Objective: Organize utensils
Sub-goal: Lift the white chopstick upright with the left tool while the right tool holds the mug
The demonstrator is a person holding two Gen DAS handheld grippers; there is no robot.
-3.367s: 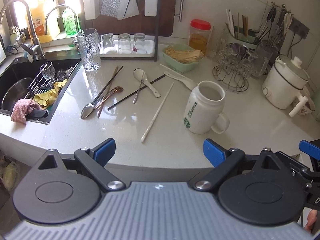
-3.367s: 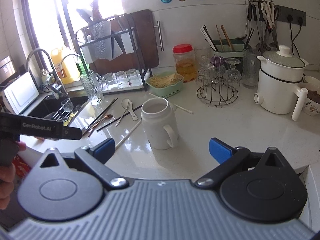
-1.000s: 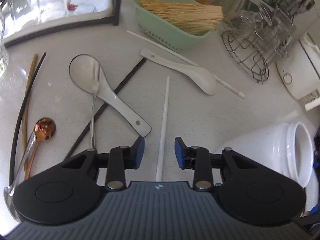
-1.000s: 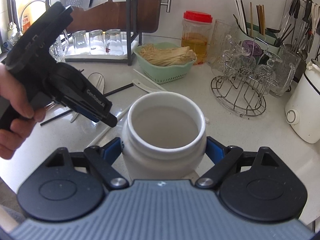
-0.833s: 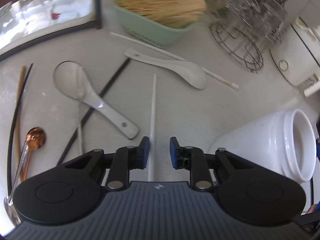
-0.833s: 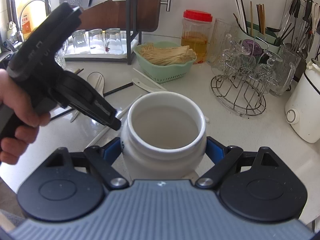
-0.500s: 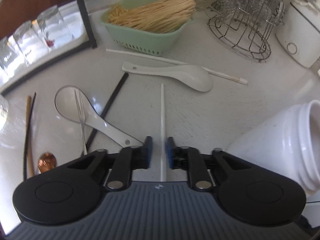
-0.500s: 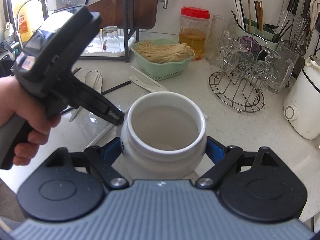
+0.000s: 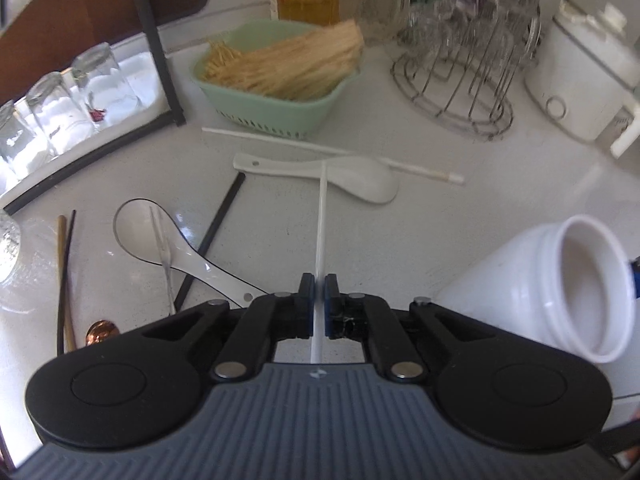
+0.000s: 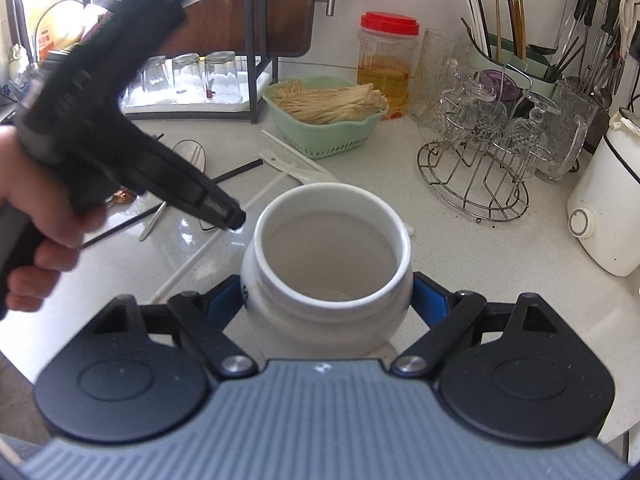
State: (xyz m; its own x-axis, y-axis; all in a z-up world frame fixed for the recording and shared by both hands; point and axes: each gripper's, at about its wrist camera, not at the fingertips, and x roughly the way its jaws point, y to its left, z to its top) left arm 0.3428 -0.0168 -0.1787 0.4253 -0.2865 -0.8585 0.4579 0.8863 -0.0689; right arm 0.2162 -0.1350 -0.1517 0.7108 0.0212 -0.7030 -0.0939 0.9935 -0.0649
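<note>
Left wrist: left gripper (image 9: pixel 319 294) pinches white chopstick (image 9: pixel 322 216); right gripper (image 10: pixel 327 306) clamps mug (image 10: pixel 328 264).

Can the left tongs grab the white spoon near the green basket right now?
Probably not yet. The left tongs are shut on a white chopstick, so they have no room for the white spoon. Nothing else blocks the way; they'd need to drop the chopstick first.
</note>
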